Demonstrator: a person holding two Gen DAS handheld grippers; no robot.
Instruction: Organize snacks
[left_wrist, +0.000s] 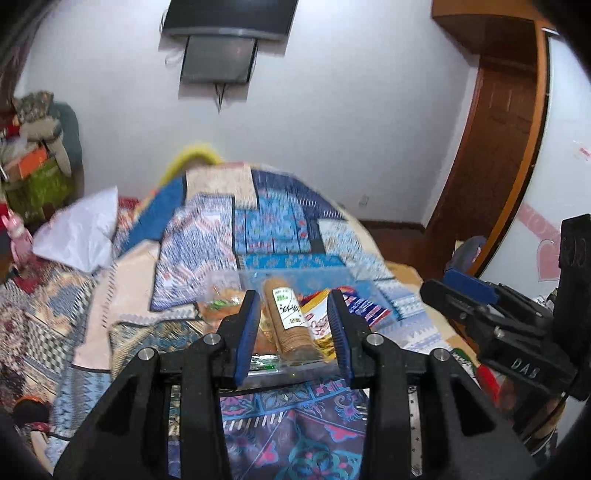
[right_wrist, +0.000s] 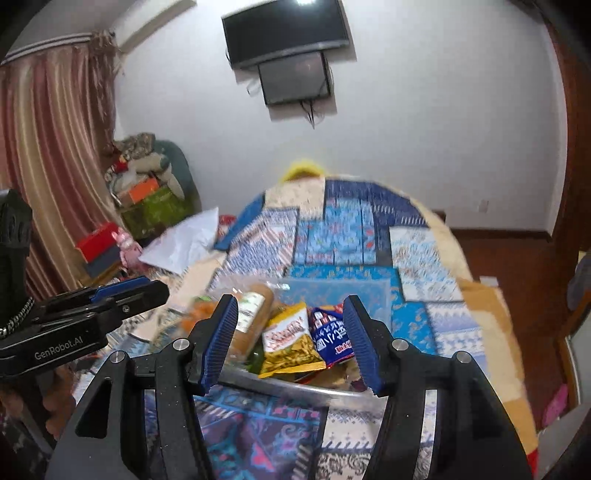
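A clear plastic box (left_wrist: 295, 374) (right_wrist: 291, 389) of snacks sits on a patterned bedspread. It holds a brown biscuit roll (left_wrist: 291, 325) (right_wrist: 251, 321), an orange packet (left_wrist: 221, 306), a yellow snack bag (right_wrist: 291, 341) and a blue and red bag (right_wrist: 332, 338). My left gripper (left_wrist: 292, 334) is open and empty, hovering just in front of the box. My right gripper (right_wrist: 291, 339) is open and empty, also in front of the box. Each gripper shows from the side in the other's view (left_wrist: 491, 317) (right_wrist: 92, 310).
The bed (left_wrist: 280, 229) (right_wrist: 351, 240) has a blue patchwork quilt with a white plastic bag (left_wrist: 81, 236) (right_wrist: 184, 240) at its left. Piled boxes and clothes (right_wrist: 147, 192) stand by the curtain. A TV (right_wrist: 288, 29) hangs on the wall. A wooden door (left_wrist: 495, 147) is at right.
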